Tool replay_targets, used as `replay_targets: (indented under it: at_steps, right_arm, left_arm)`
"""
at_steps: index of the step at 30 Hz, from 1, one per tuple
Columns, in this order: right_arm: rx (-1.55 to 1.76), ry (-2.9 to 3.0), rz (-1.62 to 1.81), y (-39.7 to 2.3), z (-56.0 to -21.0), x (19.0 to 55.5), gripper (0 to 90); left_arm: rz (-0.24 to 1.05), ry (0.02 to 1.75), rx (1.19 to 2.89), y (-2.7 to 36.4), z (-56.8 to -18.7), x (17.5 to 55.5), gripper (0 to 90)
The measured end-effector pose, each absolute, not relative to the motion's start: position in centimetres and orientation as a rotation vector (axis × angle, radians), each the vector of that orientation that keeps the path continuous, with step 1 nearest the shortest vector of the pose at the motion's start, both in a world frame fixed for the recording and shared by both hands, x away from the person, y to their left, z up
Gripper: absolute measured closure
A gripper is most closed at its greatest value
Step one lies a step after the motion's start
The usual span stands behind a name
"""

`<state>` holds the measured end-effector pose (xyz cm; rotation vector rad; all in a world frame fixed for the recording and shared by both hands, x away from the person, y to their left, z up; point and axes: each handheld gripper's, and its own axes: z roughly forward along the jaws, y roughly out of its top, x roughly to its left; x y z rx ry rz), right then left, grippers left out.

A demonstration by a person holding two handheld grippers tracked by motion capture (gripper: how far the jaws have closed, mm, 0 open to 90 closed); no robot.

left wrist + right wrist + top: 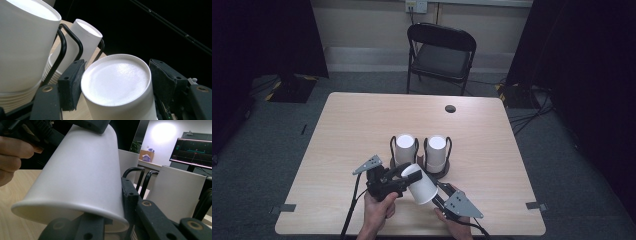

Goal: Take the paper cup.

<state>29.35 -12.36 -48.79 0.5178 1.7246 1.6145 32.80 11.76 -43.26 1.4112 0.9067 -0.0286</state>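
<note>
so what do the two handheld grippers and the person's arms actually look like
Both the left gripper and the right gripper are black, blocky hand tools with two flat black jaws fixed by brass-coloured screws. Each carries a grey three-cornered plate dotted with small holes. A black cable trails from the left one toward the table edge. The forearms are bare, with no sleeves visible.

Looks like a lab/recording setup in an office bldg: bare worktop on grey carpet, black curtains both sides, folding chair, floor cables, wall socket, a monitor w/ graphs.
</note>
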Motion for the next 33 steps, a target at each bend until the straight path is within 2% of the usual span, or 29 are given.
replay_targets:
  at_steps: [20,30,33]
  right_arm:
    - [0.659,1.827,1.622,-13.4,-48.0,29.7,86.4]
    - [0.748,1.91,1.605,-14.1,-47.6,30.1,86.5]
    - [0.784,1.943,1.592,-14.4,-47.7,30.2,86.5]
  left_arm:
    - [0.128,0.873,1.453,12.4,-43.3,32.8,28.0]
    - [0.251,0.849,1.473,12.7,-43.5,32.6,23.9]
    - [0.346,0.867,1.484,13.1,-43.7,32.4,21.3]
